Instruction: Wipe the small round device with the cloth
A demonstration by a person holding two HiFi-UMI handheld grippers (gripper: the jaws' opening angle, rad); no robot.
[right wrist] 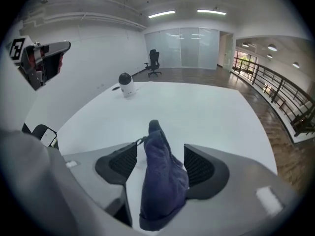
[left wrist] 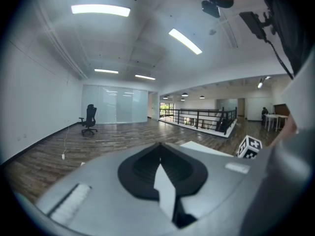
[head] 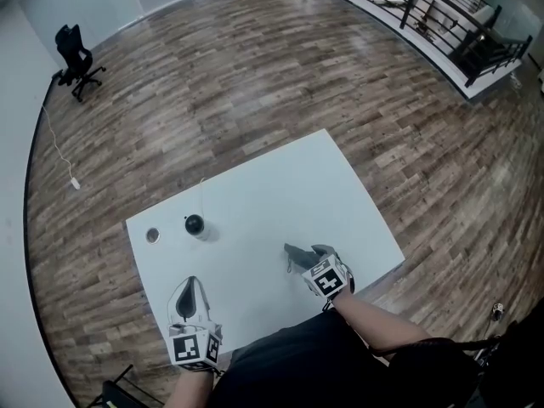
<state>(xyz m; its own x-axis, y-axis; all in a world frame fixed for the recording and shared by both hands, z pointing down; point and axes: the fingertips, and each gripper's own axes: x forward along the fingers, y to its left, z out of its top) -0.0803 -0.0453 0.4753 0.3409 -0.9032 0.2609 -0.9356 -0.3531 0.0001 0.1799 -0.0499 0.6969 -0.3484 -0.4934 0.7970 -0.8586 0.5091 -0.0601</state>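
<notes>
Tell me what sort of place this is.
Probably a big open office hall on an upper level: there is a wood-plank floor, a lone black office chair, and a black railing along an open edge.

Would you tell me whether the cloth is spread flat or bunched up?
Bunched up: the cloth stands in a crumpled peak between the right gripper's parted jaws, not flat on the table.
</notes>
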